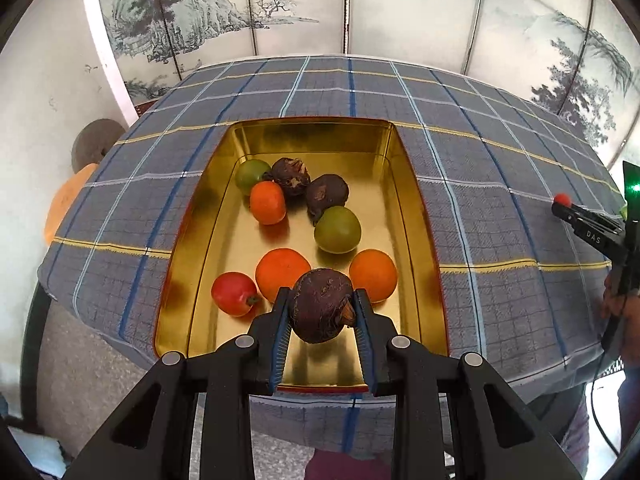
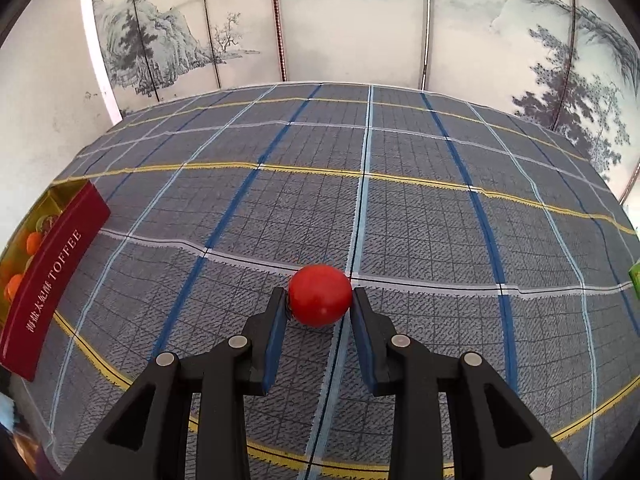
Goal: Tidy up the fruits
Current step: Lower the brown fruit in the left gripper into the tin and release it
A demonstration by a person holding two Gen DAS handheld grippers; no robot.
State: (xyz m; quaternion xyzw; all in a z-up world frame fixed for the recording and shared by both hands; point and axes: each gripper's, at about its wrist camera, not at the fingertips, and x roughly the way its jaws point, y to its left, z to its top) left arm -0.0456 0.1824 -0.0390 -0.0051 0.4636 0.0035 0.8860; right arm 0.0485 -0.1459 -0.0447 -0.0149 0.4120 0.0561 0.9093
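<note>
Fruits are what I am sorting, and I hold one in each gripper. My left gripper (image 1: pixel 323 312) is clamped on a dark brown fruit (image 1: pixel 322 305), pinched between the two pads just above the near end of the gold tin (image 1: pixel 416 216). Below and just beyond it lie a red fruit (image 1: pixel 234 294) and two orange ones (image 1: pixel 282 274) (image 1: pixel 373 275). Further in sit a green fruit (image 1: pixel 337 229), another orange (image 1: pixel 267 208), two more brown ones (image 1: pixel 327 194) (image 1: pixel 291 174) and a second green (image 1: pixel 251 176) at the far left.

The step in hand, as I judge it, is setting this brown fruit down. To do it well I should lower it onto the bare gold floor at the near end, not onto the orange pair, and ease the pads apart only once it rests, so it does not roll and knock its neighbours. Carrying it on toward the other brown ones would group like with like.

My right gripper (image 2: pixel 319 300) is closed on a small red fruit (image 2: pixel 320 295), held over the plaid cloth (image 2: pixel 400 208), well apart from the tin, whose red side (image 2: pixel 52 276) shows at the left edge of the right view. That one should wait, then come across without crowding my left hand.
</note>
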